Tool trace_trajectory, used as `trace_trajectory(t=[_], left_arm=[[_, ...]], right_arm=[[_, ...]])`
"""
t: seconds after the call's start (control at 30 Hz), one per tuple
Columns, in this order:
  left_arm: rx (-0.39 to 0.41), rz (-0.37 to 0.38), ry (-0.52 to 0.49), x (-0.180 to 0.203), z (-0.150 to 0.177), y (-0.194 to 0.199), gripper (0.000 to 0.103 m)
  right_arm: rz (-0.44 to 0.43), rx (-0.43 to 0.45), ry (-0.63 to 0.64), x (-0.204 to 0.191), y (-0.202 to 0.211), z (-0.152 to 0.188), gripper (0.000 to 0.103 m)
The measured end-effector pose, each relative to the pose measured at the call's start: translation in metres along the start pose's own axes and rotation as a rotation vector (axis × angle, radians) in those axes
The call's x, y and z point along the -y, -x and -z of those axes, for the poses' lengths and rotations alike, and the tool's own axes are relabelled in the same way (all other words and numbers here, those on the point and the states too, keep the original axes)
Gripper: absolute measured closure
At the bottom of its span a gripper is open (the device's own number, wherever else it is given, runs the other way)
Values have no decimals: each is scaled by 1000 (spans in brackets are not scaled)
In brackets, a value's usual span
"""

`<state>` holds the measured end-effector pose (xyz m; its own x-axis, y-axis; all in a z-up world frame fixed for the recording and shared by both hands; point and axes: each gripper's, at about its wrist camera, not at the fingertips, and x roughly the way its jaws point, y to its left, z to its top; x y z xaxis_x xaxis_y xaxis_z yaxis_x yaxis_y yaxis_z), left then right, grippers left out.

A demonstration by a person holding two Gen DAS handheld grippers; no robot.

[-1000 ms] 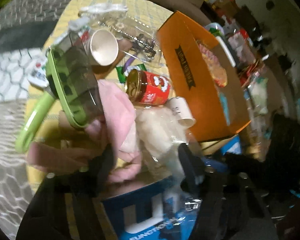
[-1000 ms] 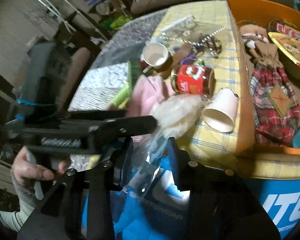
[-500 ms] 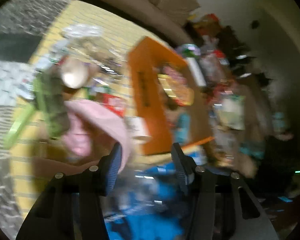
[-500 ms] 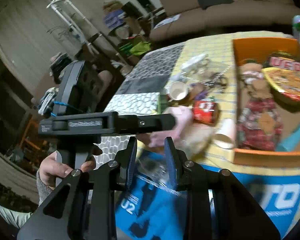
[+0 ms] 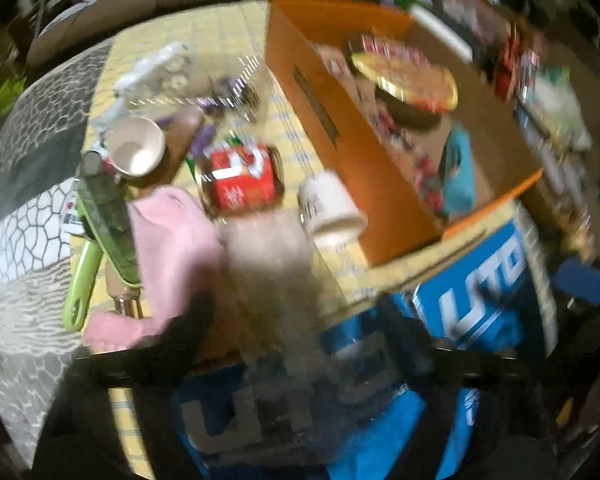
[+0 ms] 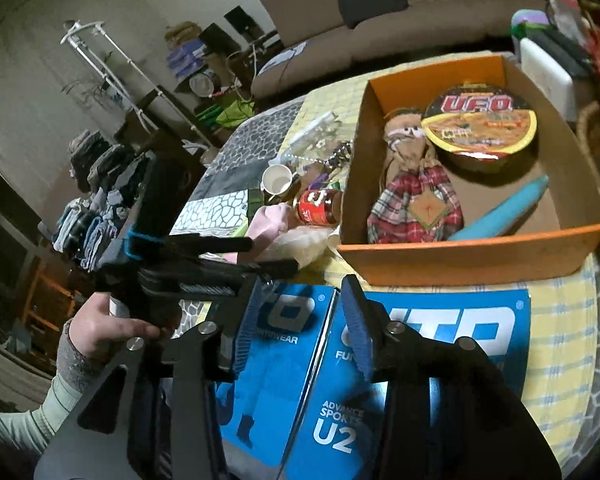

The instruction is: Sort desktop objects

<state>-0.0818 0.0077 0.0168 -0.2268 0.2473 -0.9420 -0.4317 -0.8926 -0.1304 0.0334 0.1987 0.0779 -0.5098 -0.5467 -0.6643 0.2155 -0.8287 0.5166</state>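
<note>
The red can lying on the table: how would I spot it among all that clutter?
Find the big orange box on the yellow checked tablecloth. Just outside its left wall, the red can lies on its side, between the pink cloth and an empty paper cup. It is the only shiny red cylinder with a brown end outside the box.

Black right gripper [image 6: 300,320] with blue ribbed pads and silver screws; pale sleeve [image 6: 32,412], grey cuff.
</note>
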Motion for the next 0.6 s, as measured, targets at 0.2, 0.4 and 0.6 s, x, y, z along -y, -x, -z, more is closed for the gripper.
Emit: trace_trajectory(t=[0.2,0.4,0.6], left_arm=[[67,16,8,-7,8,21,68],[154,147,66,-23,14,82,68],[215,361,56,2,-2,134,68]], right_arm=[[-31,6,-14,5,6,4,54],[-59,53,-20,3,25,-2,50],[-18,123,-23,15,69,-16,43]])
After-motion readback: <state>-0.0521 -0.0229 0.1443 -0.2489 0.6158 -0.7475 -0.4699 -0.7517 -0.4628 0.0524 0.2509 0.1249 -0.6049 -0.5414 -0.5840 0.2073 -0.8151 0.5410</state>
